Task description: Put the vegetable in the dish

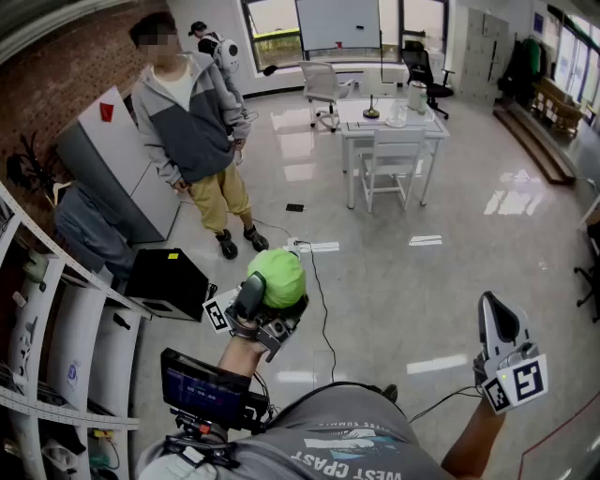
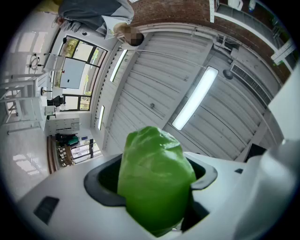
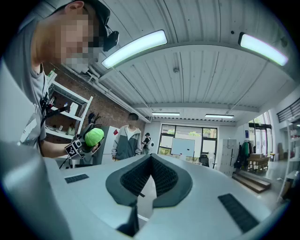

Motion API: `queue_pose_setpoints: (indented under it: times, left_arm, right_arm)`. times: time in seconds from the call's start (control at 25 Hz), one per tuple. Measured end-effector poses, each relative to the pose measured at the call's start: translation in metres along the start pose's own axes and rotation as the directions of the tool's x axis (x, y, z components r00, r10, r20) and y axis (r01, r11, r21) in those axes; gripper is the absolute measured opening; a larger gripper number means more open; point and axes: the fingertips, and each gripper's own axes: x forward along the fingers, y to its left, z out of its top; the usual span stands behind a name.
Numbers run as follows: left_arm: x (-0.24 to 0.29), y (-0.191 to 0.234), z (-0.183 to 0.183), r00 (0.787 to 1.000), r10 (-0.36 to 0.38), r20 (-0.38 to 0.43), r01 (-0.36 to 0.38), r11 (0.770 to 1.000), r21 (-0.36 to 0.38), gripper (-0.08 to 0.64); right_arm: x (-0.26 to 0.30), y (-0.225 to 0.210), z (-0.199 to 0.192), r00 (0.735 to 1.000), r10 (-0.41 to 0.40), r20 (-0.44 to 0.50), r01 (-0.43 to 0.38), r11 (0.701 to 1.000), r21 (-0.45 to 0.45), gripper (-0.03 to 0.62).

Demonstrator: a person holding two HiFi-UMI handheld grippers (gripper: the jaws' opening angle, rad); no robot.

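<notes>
You stand over a glossy pale floor (image 1: pixel 450 281) that mirrors the light. Ahead of you a white table (image 1: pixel 394 127) has a white chair (image 1: pixel 389 164) tucked at it, with a whiteboard (image 1: pixel 337 23) and windows (image 1: pixel 272 19) behind. A brick wall (image 1: pixel 66 84) runs on your left, above white shelves (image 1: pixel 84 319) and a grey cabinet (image 1: pixel 112 178). Long strip lights (image 3: pixel 136 47) cross the ribbed ceiling (image 3: pixel 197 70) above you

The left forearm (image 1: pixel 239 354) is raised in front of the body, and the left gripper (image 1: pixel 269 298) points up with its jaws clamped on a green vegetable (image 1: pixel 277 275). The right forearm (image 1: pixel 469 439) holds the right gripper (image 1: pixel 494 309) low and out to the side, also pointing up, with its jaws together at the tips and nothing between them.
</notes>
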Motion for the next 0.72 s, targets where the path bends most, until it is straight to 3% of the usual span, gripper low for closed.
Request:
queue_pose_setpoints:
  times: [0.48, 0.72]
  left_arm:
    - [-0.015, 0.001, 0.003, 1.0, -0.014, -0.007, 0.014, 1.0, -0.02, 0.356]
    - [-0.004, 0.014, 0.013, 1.0, -0.011, -0.018, 0.01, 0.999, -0.037, 0.356]
  right_arm:
    - [-0.001, 0.014, -0.008, 1.0, -0.027, 0.006, 0.027, 1.0, 0.004, 0.006]
    - [0.012, 0.006, 0.006, 0.999, -0.016, 0.046, 0.014, 0.999, 0.042, 0.008]
